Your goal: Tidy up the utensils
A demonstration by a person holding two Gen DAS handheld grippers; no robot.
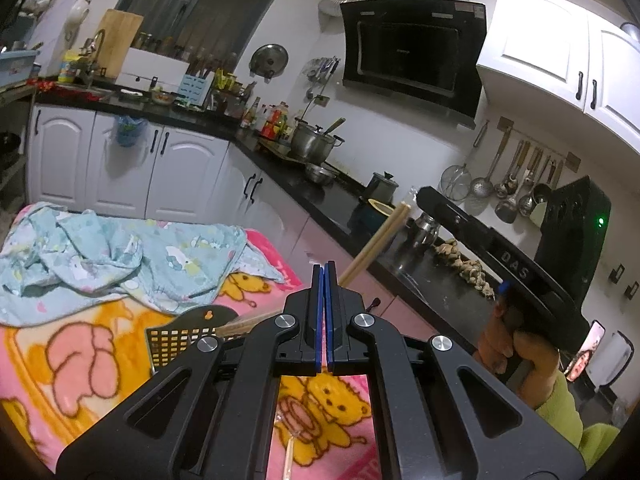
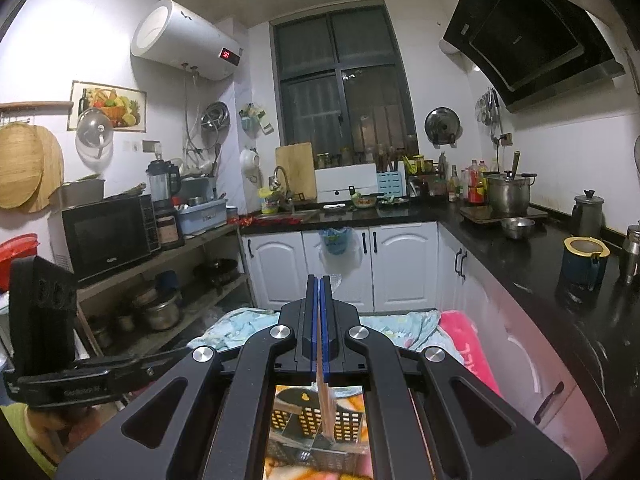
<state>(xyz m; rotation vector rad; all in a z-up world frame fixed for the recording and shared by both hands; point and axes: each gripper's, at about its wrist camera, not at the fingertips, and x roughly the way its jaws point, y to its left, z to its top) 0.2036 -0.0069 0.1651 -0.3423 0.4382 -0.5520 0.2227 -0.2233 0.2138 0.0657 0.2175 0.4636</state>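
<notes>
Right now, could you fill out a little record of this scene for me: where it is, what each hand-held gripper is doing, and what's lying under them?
Place: home kitchen with a black countertop
Left hand-held gripper: shut, nothing between its pads
Right hand-held gripper: shut on wooden chopsticks
Chopsticks' lower ends: at the black perforated basket; inside or just above, cannot tell
Underneath: pink cartoon blanket with a crumpled blue cloth on it

"DAS" on right tool (image 1: 516,266) body, seen fr left wrist. Red "50" on water heater (image 2: 184,38) display. Other labels unreadable.
</notes>
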